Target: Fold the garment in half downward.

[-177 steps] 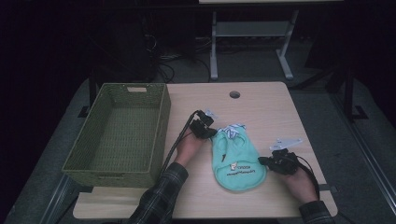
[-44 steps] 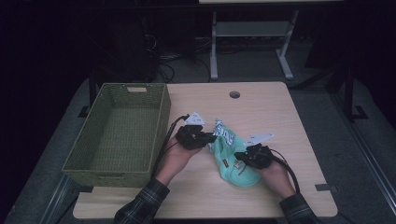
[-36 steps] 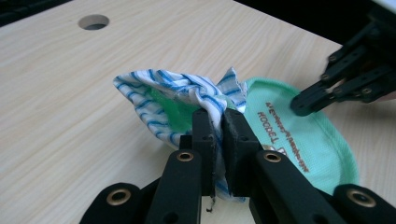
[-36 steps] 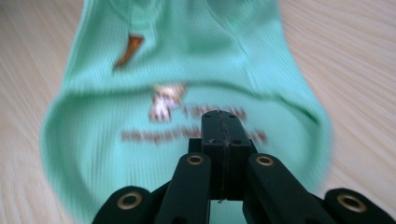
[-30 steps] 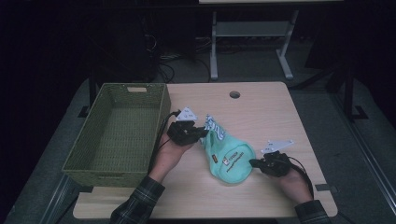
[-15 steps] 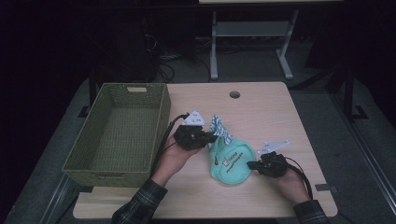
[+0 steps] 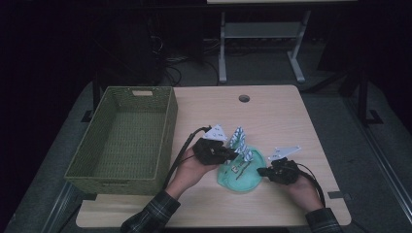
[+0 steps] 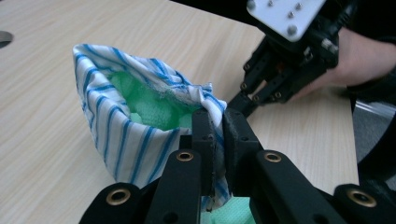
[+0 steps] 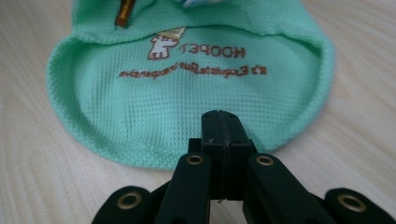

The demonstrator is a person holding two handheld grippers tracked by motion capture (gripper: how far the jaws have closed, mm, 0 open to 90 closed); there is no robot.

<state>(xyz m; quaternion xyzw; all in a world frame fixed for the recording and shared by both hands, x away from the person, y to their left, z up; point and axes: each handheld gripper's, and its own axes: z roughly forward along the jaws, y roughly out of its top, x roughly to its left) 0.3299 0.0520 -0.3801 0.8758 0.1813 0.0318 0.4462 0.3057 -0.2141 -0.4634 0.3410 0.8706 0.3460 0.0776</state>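
The left tongs [image 8: 215,122], clamped on the striped collar [image 8: 121,135] of the little green garment [image 7: 240,171], have carried it inward over the cloth, so a fold looks underway. The right tongs [image 9: 219,122] are pressed together, empty, at its hem on the desk [image 7: 272,116].

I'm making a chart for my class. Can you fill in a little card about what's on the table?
garment: small green top with striped trim, flat on table
left gripper: shut on striped trim
right gripper: shut, at the top's hem; whether it pinches cloth is unclear
basket: green, left of the top, nothing inside
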